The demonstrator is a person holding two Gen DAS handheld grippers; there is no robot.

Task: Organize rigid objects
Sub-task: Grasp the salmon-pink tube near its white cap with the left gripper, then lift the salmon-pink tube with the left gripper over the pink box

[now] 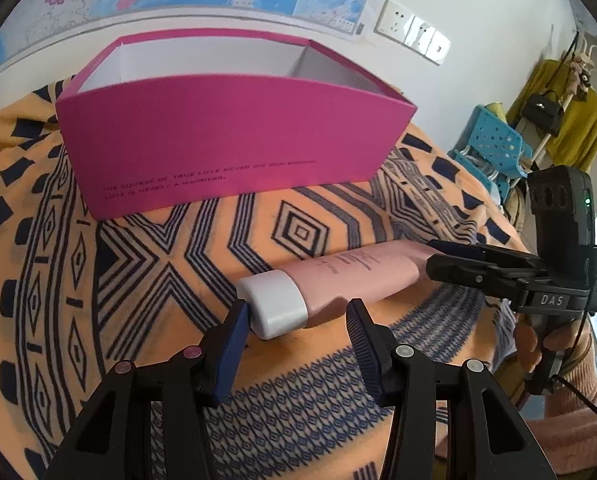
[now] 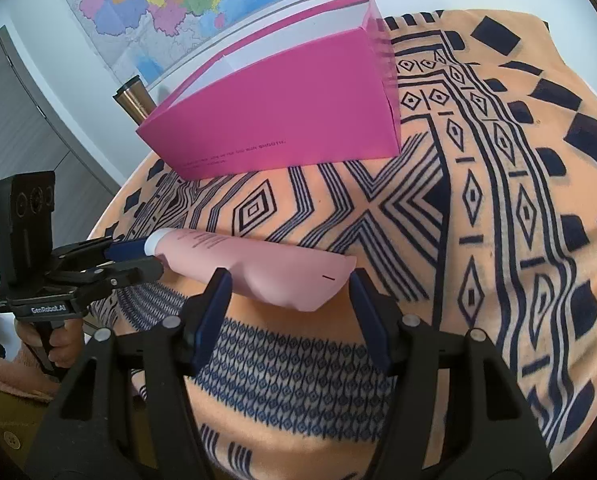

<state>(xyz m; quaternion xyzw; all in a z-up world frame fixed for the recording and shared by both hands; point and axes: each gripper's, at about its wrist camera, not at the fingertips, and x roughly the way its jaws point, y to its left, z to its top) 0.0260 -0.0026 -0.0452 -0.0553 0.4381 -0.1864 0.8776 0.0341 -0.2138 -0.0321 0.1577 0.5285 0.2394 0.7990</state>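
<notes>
Landmark: pink box (image 1: 226,148), open-topped, white inside, standing on the patterned cloth (image 1: 146,264) at the far side of the table.

Pink tube (image 1: 338,280): lies on its side on the cloth, in front of the box and clear of it, white cap (image 1: 274,304) at one end and flat crimped tail at the other.

Left gripper (image 1: 294,320): at the cap end of the tube, on the side away from the box. Jaws part-open and straddling the cap; one blue pad (image 1: 236,328) is at the cap's edge (whether it presses, I cannot tell), the other stands beside the tube's body with a gap showing.

Right gripper (image 2: 290,292): at the tail end of the tube, likewise on the side away from the box. Jaws part-open around the crimped tail; one pad lies against the tube's side, the other stands just off the tail's corner.

Hands: fingers wrapped round each gripper's handle, seen from the opposite camera, with a pink sleeve (image 1: 578,392) behind.

Metal tumbler (image 2: 134,100): behind the box's left end.

Wall map (image 2: 170,4): on the wall behind the box.

Switch plates (image 1: 414,32): on the wall, right of the box.
</notes>
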